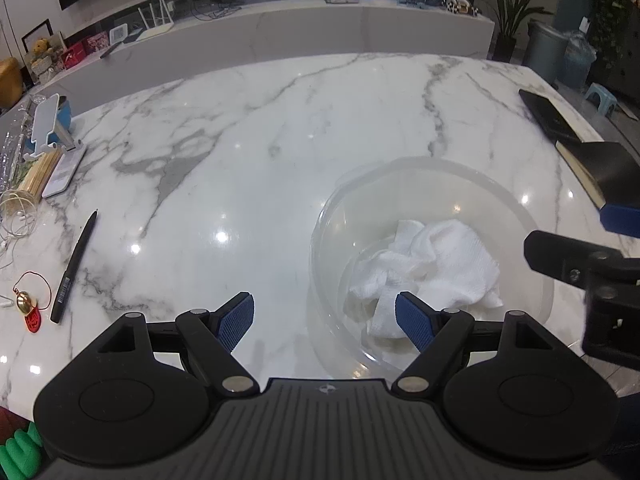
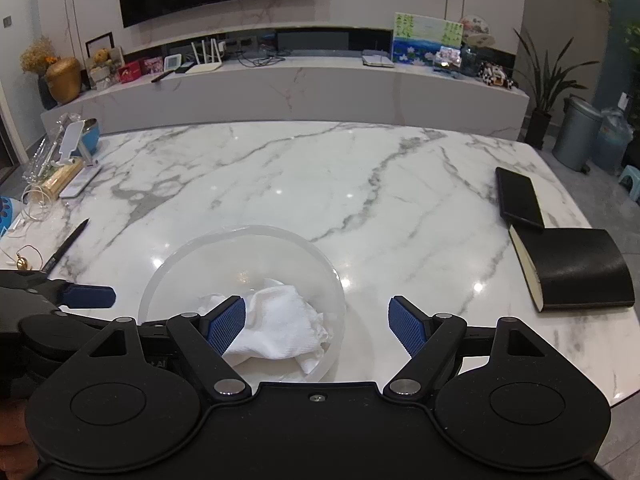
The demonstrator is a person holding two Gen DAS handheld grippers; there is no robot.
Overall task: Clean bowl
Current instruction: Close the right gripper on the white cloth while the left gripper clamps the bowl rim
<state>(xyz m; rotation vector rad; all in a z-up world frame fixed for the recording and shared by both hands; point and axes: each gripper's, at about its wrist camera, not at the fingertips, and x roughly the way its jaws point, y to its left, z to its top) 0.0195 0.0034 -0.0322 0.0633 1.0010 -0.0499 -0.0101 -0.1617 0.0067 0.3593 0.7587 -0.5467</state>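
Bowl (image 1: 432,184) and cloth are found together on the marble bench (image 1: 280,128): the clear bowl is set upright near the bench's front edge, and a crumpled white cloth (image 1: 432,264) is seen lying inside it on the bottom. The same bowl (image 2: 240,240) with the cloth (image 2: 280,320) in it is shown low and left of centre in the right wrist view.

The left gripper (image 1: 325,322) is held above the bench with its fingers wide apart and nothing between them; its right finger (image 1: 414,320) is seen over the bowl's near side, in front of the cloth, while its left finger is seen over bare marble. Contact with the cloth cannot be told. The right gripper (image 2: 317,325) is likewise held with its fingers spread wide and empty; its left finger (image 2: 226,324) is seen in front of the cloth and its right finger is over bare bench beside the bowl.

A black pen (image 1: 74,268) and a small gold charm on a red cord (image 1: 26,304) are laid on the bench's left side, well apart from the bowl. Two black notebooks (image 2: 576,268) are placed on the right side.
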